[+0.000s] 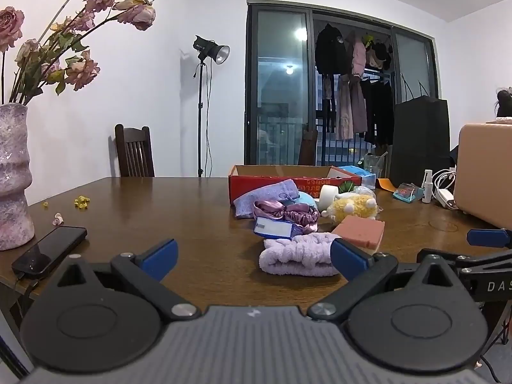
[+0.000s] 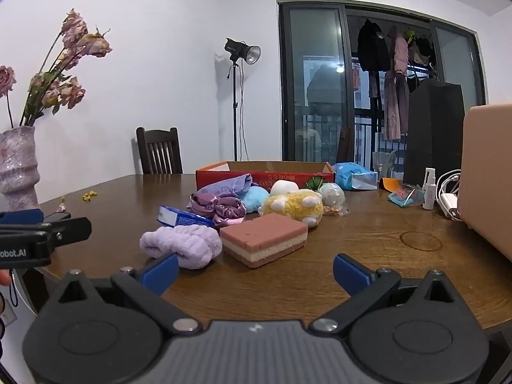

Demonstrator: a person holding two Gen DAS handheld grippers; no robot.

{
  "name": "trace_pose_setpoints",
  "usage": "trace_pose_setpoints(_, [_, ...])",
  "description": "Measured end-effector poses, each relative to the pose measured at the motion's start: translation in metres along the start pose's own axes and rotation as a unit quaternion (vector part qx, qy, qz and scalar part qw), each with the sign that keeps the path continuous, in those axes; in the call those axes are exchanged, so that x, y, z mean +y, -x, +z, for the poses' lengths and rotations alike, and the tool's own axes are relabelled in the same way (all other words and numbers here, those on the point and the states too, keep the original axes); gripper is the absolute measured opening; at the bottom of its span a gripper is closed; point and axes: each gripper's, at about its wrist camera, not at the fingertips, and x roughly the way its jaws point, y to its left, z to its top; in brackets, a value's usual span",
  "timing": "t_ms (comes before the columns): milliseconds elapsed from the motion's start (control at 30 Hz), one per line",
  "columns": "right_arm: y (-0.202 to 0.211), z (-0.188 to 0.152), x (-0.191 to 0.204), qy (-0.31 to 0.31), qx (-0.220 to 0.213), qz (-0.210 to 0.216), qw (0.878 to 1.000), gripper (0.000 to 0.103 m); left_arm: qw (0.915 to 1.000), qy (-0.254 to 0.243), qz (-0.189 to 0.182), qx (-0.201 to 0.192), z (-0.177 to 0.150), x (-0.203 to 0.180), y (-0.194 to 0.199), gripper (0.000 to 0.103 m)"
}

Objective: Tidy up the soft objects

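Note:
A heap of soft things lies mid-table before a red cardboard box (image 2: 262,177): a lilac fluffy headband (image 2: 182,244), a pink layered sponge (image 2: 264,240), a yellow plush toy (image 2: 292,206), purple satin scrunchies (image 2: 217,208), a blue plush (image 2: 256,196) and a lilac cloth (image 1: 265,196). My left gripper (image 1: 254,257) hovers open near the table's front edge, the headband (image 1: 294,257) just ahead beside its right finger. My right gripper (image 2: 256,270) is open too, with nothing between its fingers and the sponge ahead of it.
A vase with dried roses (image 1: 12,176) and a black phone (image 1: 51,249) sit at the left. A blue box (image 2: 182,216) lies in the heap. A tan box (image 2: 489,172), cables, a spray bottle (image 2: 429,188), a black bag (image 2: 433,131) and a glass stand at the right.

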Motion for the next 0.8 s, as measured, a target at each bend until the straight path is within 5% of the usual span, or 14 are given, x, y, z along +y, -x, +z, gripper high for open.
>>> trace_pose_setpoints(800, [-0.0004,-0.0025,0.003,0.004,0.003,0.002,1.0,0.103,1.0,0.003,-0.002,0.0,0.001,-0.0001,0.0007,0.103])
